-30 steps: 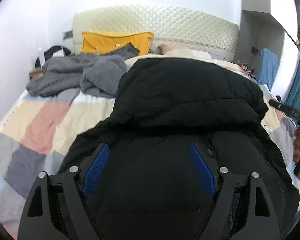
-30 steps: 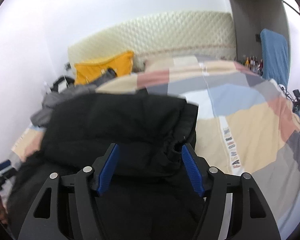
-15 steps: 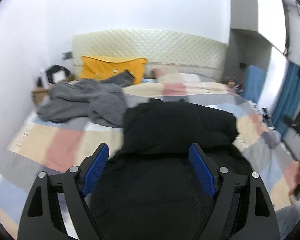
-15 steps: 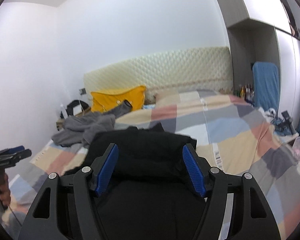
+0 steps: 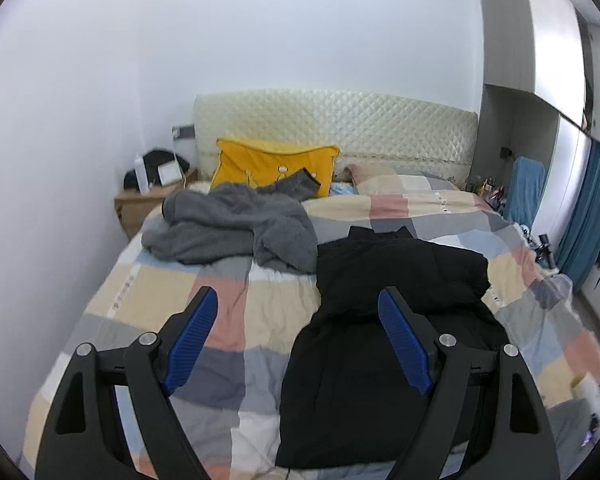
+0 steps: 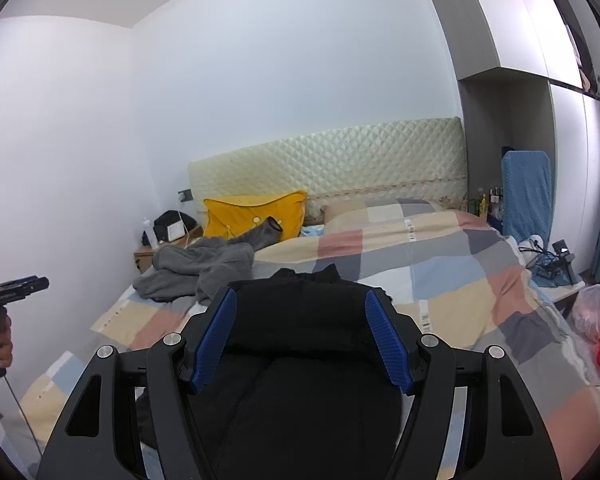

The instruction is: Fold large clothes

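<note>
Partly hidden: black jacket (image 6: 300,360) lower half, behind right tongs (image 6: 300,332).

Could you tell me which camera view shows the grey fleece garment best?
The left wrist view: the grey fleece garment lies fully visible, crumpled beside the black jacket. The right wrist view shows it smaller, with one edge behind the gripper finger.

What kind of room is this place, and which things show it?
Most likely a home bedroom: a bed with a checked duvet, a quilted headboard, a yellow pillow, and a wooden bedside table by the wall.
</note>
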Tool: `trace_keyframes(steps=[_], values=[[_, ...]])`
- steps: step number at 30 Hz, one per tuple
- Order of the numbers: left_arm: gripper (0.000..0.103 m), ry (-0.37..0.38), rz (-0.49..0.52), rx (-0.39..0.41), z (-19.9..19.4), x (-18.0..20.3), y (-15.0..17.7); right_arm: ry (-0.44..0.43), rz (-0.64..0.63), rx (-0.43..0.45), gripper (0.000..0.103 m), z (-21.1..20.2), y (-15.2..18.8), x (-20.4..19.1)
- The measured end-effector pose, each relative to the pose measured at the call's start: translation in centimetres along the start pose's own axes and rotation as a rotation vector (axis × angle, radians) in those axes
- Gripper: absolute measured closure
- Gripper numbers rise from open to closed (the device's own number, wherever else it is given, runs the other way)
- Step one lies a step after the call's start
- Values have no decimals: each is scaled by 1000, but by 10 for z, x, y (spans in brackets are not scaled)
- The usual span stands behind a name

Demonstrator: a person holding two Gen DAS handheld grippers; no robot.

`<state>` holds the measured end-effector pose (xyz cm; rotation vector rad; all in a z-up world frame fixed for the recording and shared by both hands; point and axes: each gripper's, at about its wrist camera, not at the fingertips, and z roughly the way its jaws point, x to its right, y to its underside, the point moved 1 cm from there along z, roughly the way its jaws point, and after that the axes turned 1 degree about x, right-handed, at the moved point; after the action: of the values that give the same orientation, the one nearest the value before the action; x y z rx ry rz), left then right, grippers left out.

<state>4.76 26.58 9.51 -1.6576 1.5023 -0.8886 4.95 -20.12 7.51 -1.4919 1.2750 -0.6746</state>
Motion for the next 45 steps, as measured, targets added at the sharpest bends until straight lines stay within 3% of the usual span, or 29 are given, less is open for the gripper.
trace_keyframes(steps=[5, 8, 12, 18, 22, 27, 29, 37, 41, 45], values=[[20, 47, -57, -81, 1, -25, 18, 60, -21, -48, 37, -29, -4, 36], [20, 127, -104, -130, 16, -34, 36, 55, 54, -78, 37, -40, 2, 76], [20, 195, -164, -225, 53, -34, 68, 50, 140, -183, 36, -29, 36, 122], [20, 259, -226, -346, 110, -29, 112, -15, 222, -338, 36, 8, 112, 154], [20, 321, -266, -423, 144, -29, 146, -116, 269, -450, 36, 42, 171, 156], [20, 386, -312, -465, 178, -44, 186, -172, 319, -572, 36, 82, 226, 151], [20, 387, -322, -487, 190, -50, 204, -195, 336, -603, 28, 96, 240, 147], [20, 409, -391, -580, 216, -69, 263, -182, 390, -718, 20, 135, 279, 152], [20, 534, -422, -619, 222, -61, 279, -173, 446, -720, 16, 146, 289, 157], [20, 626, -412, -588, 223, -46, 274, -221, 466, -700, 13, 150, 285, 151]])
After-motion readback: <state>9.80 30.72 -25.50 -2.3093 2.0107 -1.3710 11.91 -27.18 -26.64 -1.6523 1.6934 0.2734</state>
